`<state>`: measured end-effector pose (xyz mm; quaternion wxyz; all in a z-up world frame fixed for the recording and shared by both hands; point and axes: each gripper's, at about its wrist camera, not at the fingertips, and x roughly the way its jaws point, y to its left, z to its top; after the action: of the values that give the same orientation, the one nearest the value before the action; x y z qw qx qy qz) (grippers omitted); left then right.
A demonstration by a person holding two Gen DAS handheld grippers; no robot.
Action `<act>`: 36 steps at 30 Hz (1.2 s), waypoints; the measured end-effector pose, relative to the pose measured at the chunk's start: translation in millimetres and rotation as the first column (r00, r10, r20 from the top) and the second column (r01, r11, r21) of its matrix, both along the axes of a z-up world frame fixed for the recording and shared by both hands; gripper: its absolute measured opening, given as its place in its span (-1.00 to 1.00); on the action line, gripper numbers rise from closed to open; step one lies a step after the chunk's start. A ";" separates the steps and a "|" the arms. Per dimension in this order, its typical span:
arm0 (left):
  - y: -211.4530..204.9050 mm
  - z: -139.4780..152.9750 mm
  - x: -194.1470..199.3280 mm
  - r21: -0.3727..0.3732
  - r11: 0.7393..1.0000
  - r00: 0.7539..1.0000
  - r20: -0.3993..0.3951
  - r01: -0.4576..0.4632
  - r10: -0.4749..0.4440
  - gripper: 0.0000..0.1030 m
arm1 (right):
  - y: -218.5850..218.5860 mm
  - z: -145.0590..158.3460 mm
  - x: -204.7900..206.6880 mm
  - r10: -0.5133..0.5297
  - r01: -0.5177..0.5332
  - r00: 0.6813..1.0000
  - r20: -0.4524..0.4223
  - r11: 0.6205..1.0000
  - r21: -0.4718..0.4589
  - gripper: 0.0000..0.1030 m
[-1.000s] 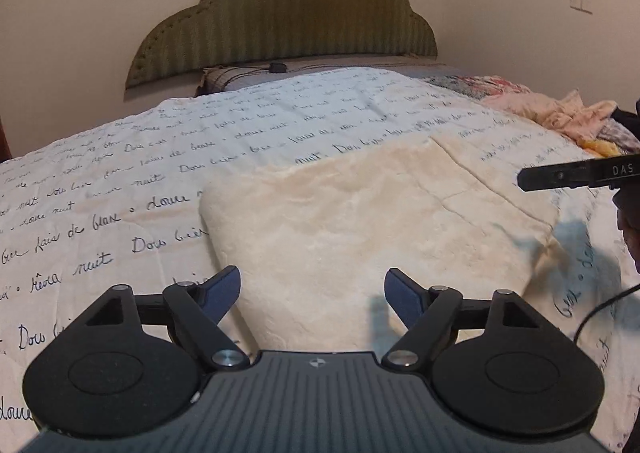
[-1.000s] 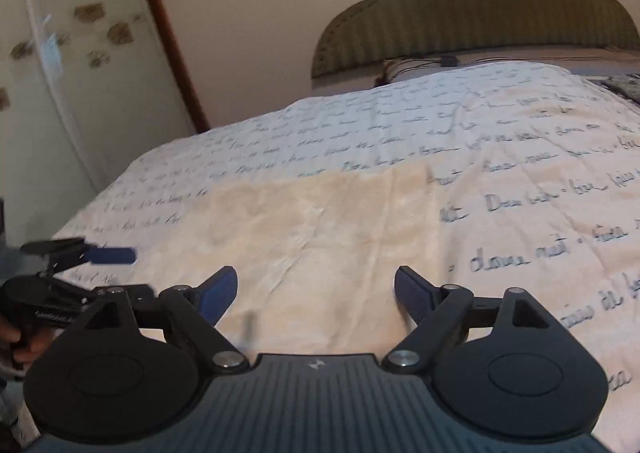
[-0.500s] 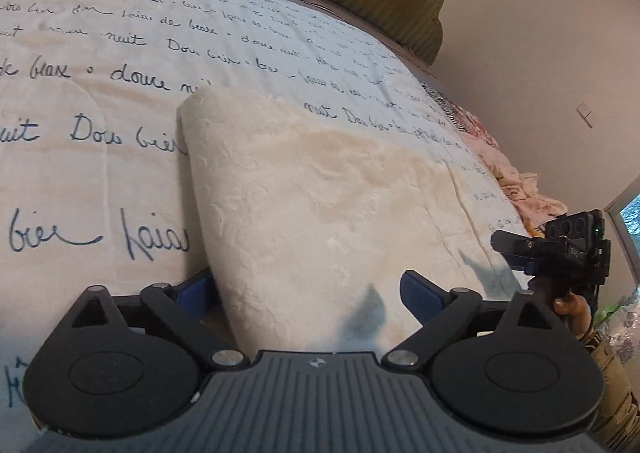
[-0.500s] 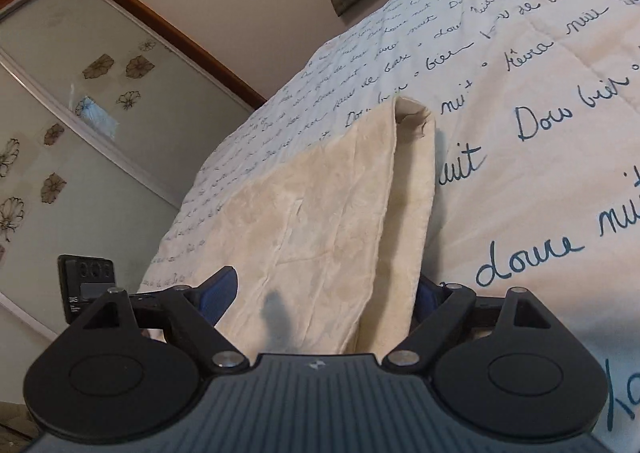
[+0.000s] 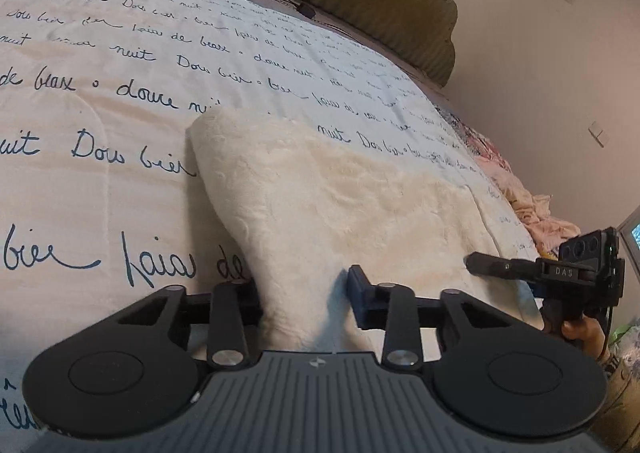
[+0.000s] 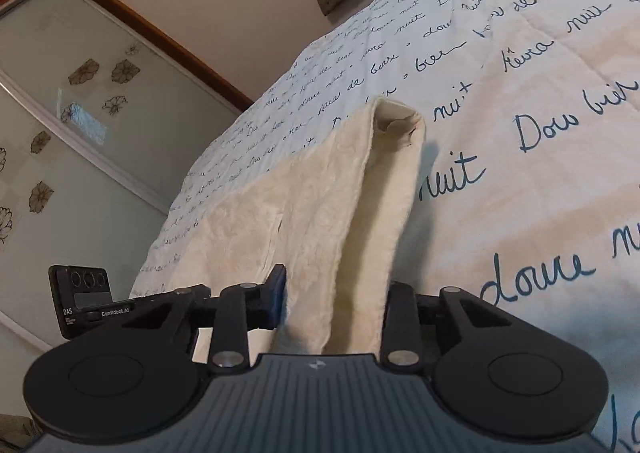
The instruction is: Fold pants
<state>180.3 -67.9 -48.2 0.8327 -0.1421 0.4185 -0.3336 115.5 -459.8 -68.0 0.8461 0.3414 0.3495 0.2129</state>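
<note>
Left wrist view: my left gripper [image 5: 306, 293] and right gripper [image 6: 334, 303] both pinch the pants [image 5: 340, 205]; uneven lifting could undo the fold.

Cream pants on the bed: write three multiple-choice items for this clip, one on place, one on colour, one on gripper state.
1. Where do the pants lie?
A. on the script-printed bedspread
B. on the floor
C. on a chair

2. What colour is the writing on the bedspread?
A. red
B. dark blue
C. yellow

3. What is the left gripper doing?
A. hanging open above the bed
B. shut on a pillow
C. shut on the pants' near edge

Key: 1 A, the fabric rests flat on the printed cover. 2 B, the looping script is dark blue. 3 C, its fingers pinch cream fabric, as the right gripper does at its corner.
</note>
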 end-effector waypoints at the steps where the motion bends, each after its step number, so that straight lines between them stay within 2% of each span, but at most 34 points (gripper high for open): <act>1: 1.4 2.0 -2.0 -0.004 1.000 1.000 0.014 -0.010 0.010 -0.61 | 3.6 3.4 -3.1 -0.012 0.012 1.000 0.005 1.000 -0.014 -0.48; 4: 3.5 12.6 -12.9 -0.001 1.000 0.996 0.086 -0.012 0.012 -0.75 | 16.6 22.6 -12.6 -0.029 0.032 0.998 0.050 0.998 -0.050 -0.56; 9: 12.3 36.1 -28.6 -0.005 1.000 0.983 0.182 -0.012 0.012 -0.79 | 40.0 65.9 -28.1 -0.004 0.015 0.987 0.161 0.997 -0.071 -0.61; 12: 23.9 56.1 -33.4 0.034 0.998 0.958 0.283 -0.048 0.036 -0.80 | 58.5 87.8 -24.7 0.034 -0.010 0.976 0.217 0.994 -0.110 -0.61; 15: 43.3 74.3 -24.5 0.038 0.995 0.942 0.326 -0.094 0.076 -0.80 | 76.1 99.0 -9.7 0.067 -0.040 0.965 0.254 0.993 -0.113 -0.61; 17: 56.4 82.4 -12.7 0.052 0.991 0.938 0.333 -0.123 0.098 -0.80 | 88.2 101.6 5.8 0.082 -0.051 0.960 0.268 0.991 -0.121 -0.61; 20: 71.2 87.9 4.8 0.113 0.978 0.924 0.363 -0.173 0.121 -0.79 | 107.7 98.1 36.3 0.106 -0.078 0.957 0.271 0.990 -0.115 -0.61; 23: 82.8 82.2 22.3 0.162 0.964 0.919 0.370 -0.210 0.137 -0.79 | 129.0 88.7 67.4 0.129 -0.099 0.959 0.251 0.987 -0.130 -0.61; 27: 95.2 58.4 47.5 0.205 0.953 0.937 0.312 -0.225 0.155 -0.78 | 146.8 63.0 99.6 0.137 -0.112 0.973 0.186 0.984 -0.139 -0.61; 29: 96.8 44.1 54.6 0.228 0.945 0.942 0.293 -0.234 0.162 -0.74 | 154.8 52.1 112.9 0.110 -0.080 0.983 0.147 0.977 -0.196 -0.55; 30: 96.7 39.1 57.3 0.241 0.942 0.944 0.287 -0.235 0.162 -0.64 | 156.3 47.3 117.5 0.093 -0.063 0.988 0.125 0.972 -0.227 -0.51; 31: 97.1 35.4 57.4 0.248 0.940 0.947 0.278 -0.233 0.162 -0.36 | 156.3 43.2 120.8 0.085 -0.058 0.991 0.105 0.970 -0.238 -0.44; 32: 98.9 33.6 56.9 0.246 0.940 0.947 0.272 -0.237 0.168 -0.27 | 155.5 39.1 122.5 0.077 -0.053 0.993 0.089 0.968 -0.245 -0.36; 33: 103.5 31.8 53.2 0.239 0.940 0.946 0.271 -0.244 0.177 -0.05 | 154.2 36.5 122.0 0.070 -0.049 0.994 0.078 0.968 -0.248 -0.30; 34: 107.3 31.3 51.5 0.243 0.938 0.947 0.265 -0.249 0.183 0.31 | 151.8 35.2 120.2 0.071 -0.052 0.995 0.071 0.968 -0.247 -0.25; 36: 115.1 34.5 41.6 0.269 0.920 0.936 0.283 -0.285 0.207 0.66 | 147.1 36.2 114.0 0.097 -0.077 0.994 0.060 0.960 -0.270 -0.21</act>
<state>221.9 47.2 -13.7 0.9260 -0.0205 0.3356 -0.1718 229.5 -312.8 -31.7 0.8863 0.2007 0.3588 0.2130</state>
